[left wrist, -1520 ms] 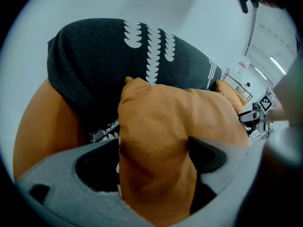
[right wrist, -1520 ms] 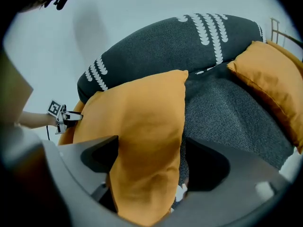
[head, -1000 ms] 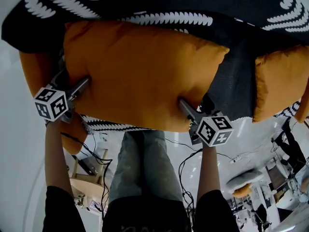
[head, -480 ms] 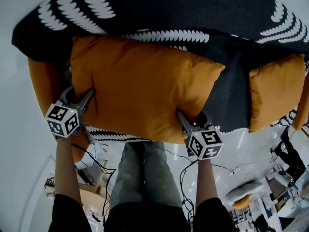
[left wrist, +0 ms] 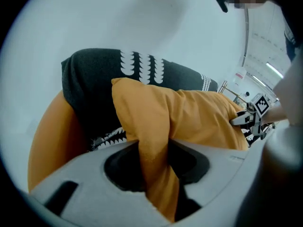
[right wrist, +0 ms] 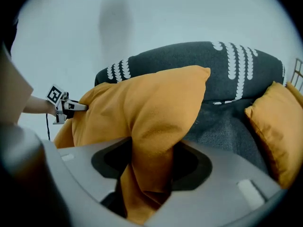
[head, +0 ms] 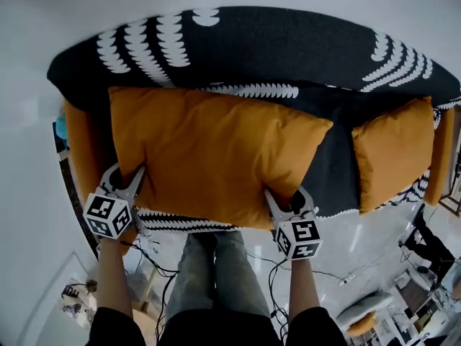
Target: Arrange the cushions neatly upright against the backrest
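A large orange cushion (head: 216, 157) lies across the seat of a sofa with a black, white-patterned cover (head: 252, 49). My left gripper (head: 130, 182) is shut on the cushion's near left corner, and my right gripper (head: 279, 202) is shut on its near right corner. Both pairs of jaws have just been closing, with cushion fabric between them. The left gripper view shows orange fabric (left wrist: 156, 141) pinched in the left gripper (left wrist: 154, 174). In the right gripper view a fold (right wrist: 151, 122) is pinched in the right gripper (right wrist: 149, 174). A smaller orange cushion (head: 389, 153) leans at the sofa's right.
An orange sofa arm (head: 79, 150) stands at the left end, and another orange edge (head: 439, 153) at the far right. Below the sofa are the person's legs (head: 212, 280), cables (head: 144, 254) on the pale floor and cluttered furniture (head: 403, 301) at lower right.
Both grippers have closed on the big cushion's near corners and risen with them, so the cushion's front edge is lifted. The small cushion on the right has stayed put.
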`<state>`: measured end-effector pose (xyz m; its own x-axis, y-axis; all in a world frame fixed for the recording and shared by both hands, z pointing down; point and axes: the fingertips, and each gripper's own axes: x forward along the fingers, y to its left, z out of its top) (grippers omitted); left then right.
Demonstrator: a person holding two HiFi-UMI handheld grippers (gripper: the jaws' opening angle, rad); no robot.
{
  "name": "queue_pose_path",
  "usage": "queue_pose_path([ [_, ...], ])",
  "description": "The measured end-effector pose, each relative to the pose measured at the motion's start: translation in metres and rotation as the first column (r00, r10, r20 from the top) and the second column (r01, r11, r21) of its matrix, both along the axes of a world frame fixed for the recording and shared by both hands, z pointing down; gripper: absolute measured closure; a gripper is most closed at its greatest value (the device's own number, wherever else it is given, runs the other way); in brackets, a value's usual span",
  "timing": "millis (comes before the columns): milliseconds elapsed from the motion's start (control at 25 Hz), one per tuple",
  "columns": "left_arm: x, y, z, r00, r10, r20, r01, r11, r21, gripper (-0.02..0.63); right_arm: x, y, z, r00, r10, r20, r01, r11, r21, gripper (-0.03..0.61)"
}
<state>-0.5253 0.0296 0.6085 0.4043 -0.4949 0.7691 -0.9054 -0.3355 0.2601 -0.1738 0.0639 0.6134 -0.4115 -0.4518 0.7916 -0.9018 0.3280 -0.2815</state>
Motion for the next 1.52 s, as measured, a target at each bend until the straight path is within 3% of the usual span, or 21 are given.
queue_pose_path([
  [280, -0.024, -0.019, -0.070, 0.998, -0.067, 0.001, 0.066, 0.989, 0.134, 0.474, -0.022, -0.043, -0.059, 1.000, -0.026, -0.015, 0.027, 0.992, 0.126, 0.316],
  [520, -0.051, -0.055, -0.125, 0.991, -0.136, 0.002, 0.131, 0.956, 0.263, 0.472, -0.049, -0.108, -0.107, 0.996, -0.085, -0.013, 0.086, 0.963, 0.254, 0.314],
  [720, -0.068, -0.077, -0.151, 0.984, -0.181, -0.005, 0.173, 0.933, 0.316, 0.472, -0.067, -0.147, -0.135, 0.993, -0.117, -0.014, 0.115, 0.942, 0.315, 0.314],
  [960, -0.067, -0.089, -0.132, 0.983, -0.184, -0.001, 0.176, 0.938, 0.298, 0.468, -0.065, -0.181, -0.120, 0.988, -0.148, -0.042, 0.153, 0.933, 0.327, 0.313],
  [1520, -0.066, -0.084, -0.060, 0.979, -0.196, 0.056, 0.182, 0.963, 0.198, 0.462, -0.062, -0.199, -0.049, 0.983, -0.168, -0.072, 0.181, 0.940, 0.290, 0.308],
])
